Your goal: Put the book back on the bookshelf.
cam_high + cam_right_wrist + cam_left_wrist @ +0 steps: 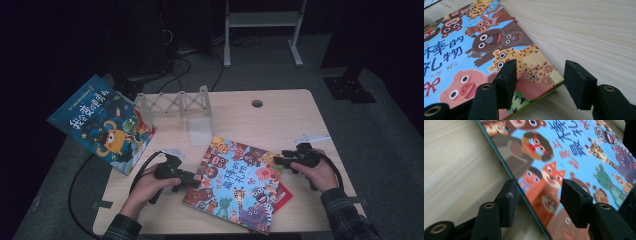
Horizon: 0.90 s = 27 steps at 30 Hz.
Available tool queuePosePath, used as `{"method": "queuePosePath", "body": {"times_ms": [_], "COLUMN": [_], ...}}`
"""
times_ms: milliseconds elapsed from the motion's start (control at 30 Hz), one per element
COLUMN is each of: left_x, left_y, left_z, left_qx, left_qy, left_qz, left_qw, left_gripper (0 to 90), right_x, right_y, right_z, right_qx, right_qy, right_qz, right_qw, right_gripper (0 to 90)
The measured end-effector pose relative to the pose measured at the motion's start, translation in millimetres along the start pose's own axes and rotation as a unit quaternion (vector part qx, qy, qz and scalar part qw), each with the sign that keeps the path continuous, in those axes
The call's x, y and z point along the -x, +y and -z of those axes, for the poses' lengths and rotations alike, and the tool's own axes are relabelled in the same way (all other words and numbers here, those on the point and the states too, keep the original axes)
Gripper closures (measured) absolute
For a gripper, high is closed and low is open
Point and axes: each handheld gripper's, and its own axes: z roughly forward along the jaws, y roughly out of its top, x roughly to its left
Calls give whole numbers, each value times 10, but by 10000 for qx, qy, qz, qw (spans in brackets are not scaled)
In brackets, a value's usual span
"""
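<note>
Wooden tabletop [280, 107] carries the animal picture book [235, 182], whose opposite edges sit between the parted jaws of my left hand-held gripper [196, 181] and right hand-held gripper [276, 161], neither pressing it.

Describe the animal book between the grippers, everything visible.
The animal book is a thin, glossy picture book lying flat and closed on the table, turned askew. Its light blue cover shows cartoon animals and dark blue and red Chinese characters. It lies on top of a red book. The left hand-held gripper straddles one edge and the right hand-held gripper a corner, pads not pressing.
</note>
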Motion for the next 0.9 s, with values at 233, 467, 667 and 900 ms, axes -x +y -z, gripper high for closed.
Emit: {"method": "queuePosePath", "body": {"times_ms": [233, 467, 667, 900], "left_x": [-65, -97, -99, -122], "left_y": [-24, -26, -15, -12], "left_z": [34, 1, -30, -27], "left_qx": [75, 87, 105, 156], "left_qy": [116, 155, 170, 189], "left_qz": [148, 197, 197, 253], "left_qw": [9998, 9996, 9996, 9994], "left_gripper": [442, 432, 426, 428], "right_x": [-76, -113, -161, -216], "right_y": [74, 132, 134, 37], "right_z": [-119, -191, -167, 0], "right_qx": [-18, -17, -28, -177], "right_qy": [97, 93, -69, -95], "right_qz": [151, 311, 456, 485], "right_qw": [9998, 9995, 9989, 9986], "right_gripper": [431, 432, 432, 490]}}
